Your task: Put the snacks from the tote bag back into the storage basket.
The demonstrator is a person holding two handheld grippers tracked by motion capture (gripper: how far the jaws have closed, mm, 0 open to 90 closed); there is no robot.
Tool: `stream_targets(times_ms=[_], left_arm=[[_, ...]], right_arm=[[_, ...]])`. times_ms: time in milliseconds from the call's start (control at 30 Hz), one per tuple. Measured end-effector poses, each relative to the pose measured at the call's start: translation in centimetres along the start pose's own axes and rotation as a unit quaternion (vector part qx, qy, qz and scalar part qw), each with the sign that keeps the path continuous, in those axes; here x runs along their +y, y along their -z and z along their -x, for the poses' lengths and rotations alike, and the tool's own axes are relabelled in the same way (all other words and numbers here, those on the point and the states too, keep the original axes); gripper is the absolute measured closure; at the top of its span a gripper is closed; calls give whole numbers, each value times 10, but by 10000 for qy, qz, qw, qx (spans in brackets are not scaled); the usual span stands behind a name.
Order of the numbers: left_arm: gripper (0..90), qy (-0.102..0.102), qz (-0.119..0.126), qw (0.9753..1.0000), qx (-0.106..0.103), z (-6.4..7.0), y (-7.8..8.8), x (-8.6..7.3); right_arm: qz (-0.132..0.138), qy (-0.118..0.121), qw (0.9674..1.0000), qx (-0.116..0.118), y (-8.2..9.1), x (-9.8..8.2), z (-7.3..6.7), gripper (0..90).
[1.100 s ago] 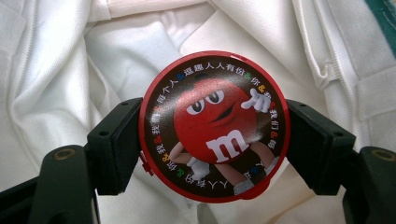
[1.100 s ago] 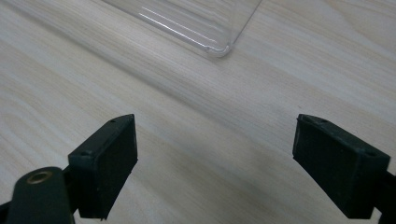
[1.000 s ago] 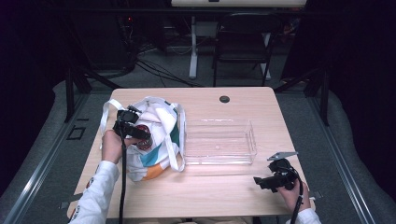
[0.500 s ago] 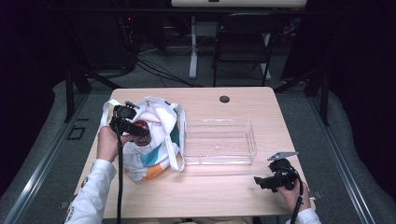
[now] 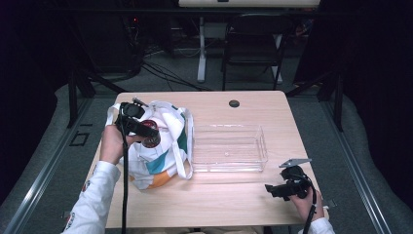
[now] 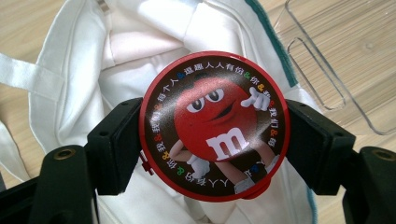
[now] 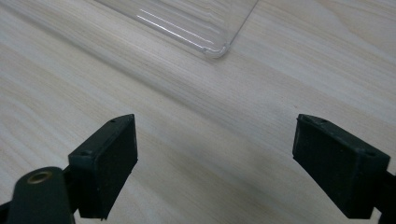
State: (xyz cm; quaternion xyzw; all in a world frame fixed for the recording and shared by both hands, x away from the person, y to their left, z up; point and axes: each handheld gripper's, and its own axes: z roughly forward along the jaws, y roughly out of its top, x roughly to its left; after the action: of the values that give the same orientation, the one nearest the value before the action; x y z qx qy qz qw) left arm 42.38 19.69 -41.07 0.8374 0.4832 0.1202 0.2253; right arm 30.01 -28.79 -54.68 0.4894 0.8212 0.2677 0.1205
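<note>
Below the left gripper (image 5: 146,130) a white tote bag (image 5: 163,146), off to its side a clear tray (image 5: 229,147) — jaws clamped on a round red candy tin (image 6: 215,125) held above the bag's mouth — right gripper (image 7: 215,163) spread wide over bare table (image 5: 219,204).

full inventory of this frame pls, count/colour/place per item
round tin: 1, red rim, red candy character on lid, clamped in left gripper above the bag
tote bag: 1, white with teal and orange, table's left
tray: 1, clear plastic, table centre, nothing visible inside
table: 1, light wood
chair: 1, dark, beyond the table
left gripper: 1, black, over bag
right gripper: 1, black, jaws apart, table's near right corner
</note>
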Motion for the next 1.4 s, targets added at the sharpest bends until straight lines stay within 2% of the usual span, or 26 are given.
stream_targets(times_ms=[433,600,933,1400], left_arm=[[258,-115,111,9998,-71,7,18,11],[258,-220,127,9996,-82,13,24,16],[258,-514,206,9984,-145,33,35,31],[258,-908,209,9952,-284,69,33,58]], right_arm=[[27,-26,10000,-19,0,0,0,138],[31,-29,10000,-24,0,0,0,139],[63,-25,10000,-8,1,0,0,139],[104,-48,9999,-6,3,0,1,139]])
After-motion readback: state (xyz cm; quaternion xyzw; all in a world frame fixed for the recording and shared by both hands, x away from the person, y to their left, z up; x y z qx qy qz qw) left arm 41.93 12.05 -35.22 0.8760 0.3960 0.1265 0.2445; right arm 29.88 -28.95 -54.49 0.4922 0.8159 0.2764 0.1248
